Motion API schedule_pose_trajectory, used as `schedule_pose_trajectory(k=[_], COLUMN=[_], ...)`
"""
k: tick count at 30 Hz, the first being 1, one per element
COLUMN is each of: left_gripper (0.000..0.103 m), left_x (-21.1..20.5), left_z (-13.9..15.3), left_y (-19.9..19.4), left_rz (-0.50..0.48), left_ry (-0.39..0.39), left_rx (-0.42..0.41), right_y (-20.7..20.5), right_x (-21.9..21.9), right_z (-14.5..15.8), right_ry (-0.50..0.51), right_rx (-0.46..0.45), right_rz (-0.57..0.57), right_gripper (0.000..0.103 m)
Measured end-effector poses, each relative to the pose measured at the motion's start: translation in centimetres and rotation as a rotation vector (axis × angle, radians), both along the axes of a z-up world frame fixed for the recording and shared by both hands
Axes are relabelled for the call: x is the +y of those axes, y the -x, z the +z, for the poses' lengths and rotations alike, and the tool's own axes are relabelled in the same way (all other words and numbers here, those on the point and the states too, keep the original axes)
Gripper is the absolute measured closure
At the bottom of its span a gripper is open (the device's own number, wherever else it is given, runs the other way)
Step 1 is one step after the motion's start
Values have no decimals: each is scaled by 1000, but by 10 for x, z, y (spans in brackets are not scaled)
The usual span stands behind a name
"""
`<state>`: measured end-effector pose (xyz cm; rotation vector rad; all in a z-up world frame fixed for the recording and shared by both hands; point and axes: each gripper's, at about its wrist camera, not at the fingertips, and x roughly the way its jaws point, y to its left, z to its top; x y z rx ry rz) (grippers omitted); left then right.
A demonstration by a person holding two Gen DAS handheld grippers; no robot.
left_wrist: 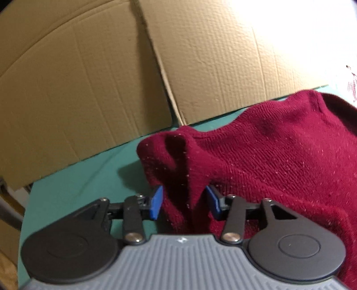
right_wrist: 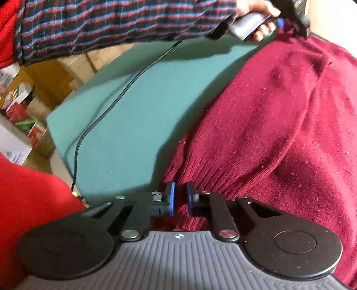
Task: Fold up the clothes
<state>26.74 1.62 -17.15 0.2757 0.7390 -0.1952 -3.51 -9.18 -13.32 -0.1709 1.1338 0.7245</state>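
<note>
A dark red knit sweater lies bunched on a green table cover. In the left wrist view my left gripper stands open around a raised fold at the sweater's near edge; the blue pads flank the cloth without squeezing it. In the right wrist view the sweater spreads to the right, and my right gripper is shut on its ribbed hem, with only a narrow gap between the pads. A hand holds the left gripper at the sweater's far end.
Flattened cardboard sheets stand behind the green cover. A black cable trails across the green cover. A striped sleeve crosses the top, red cloth fills the lower left, and boxes sit beyond the table edge.
</note>
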Motion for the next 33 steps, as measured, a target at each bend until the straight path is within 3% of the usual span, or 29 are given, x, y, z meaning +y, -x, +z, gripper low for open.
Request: schedule_pose_trajectory(k=[3, 6, 9, 14, 17, 19, 21, 23, 25, 29, 33], left_gripper=[73, 72, 73, 75, 74, 75, 74, 75, 75, 73, 73], left_x=[8, 17, 20, 15, 10, 12, 17, 18, 16, -5, -43], left_z=[18, 26, 22, 15, 6, 3, 5, 8, 16, 19, 2], left_y=[26, 67, 106, 196, 244, 273, 298, 317, 336, 356, 371], left_rz=[-38, -114, -168, -198, -156, -102, -51, -6, 30, 57, 23], left_ry=[54, 76, 92, 102, 52, 58, 77, 70, 73, 101, 39], left_rx=[-42, -38, 16, 79, 107, 122, 129, 125, 107, 95, 110], right_y=[2, 11, 9, 15, 22, 28, 21, 21, 29, 37, 60], right_x=[-5, -20, -26, -19, -19, -24, -37, -53, -69, -98, -118], right_z=[6, 20, 12, -2, 2, 6, 8, 8, 8, 4, -2], right_ry=[-14, -82, -77, -110, -114, -119, -133, -148, -163, -178, -147], right_rx=[21, -25, -36, 39, 18, -6, -36, -56, -70, -58, -99], right_rz=[-21, -122, -189, -110, -51, -32, -50, -89, -135, -208, -239], right_gripper=[86, 86, 87, 85, 85, 85, 83, 73, 72, 72, 72])
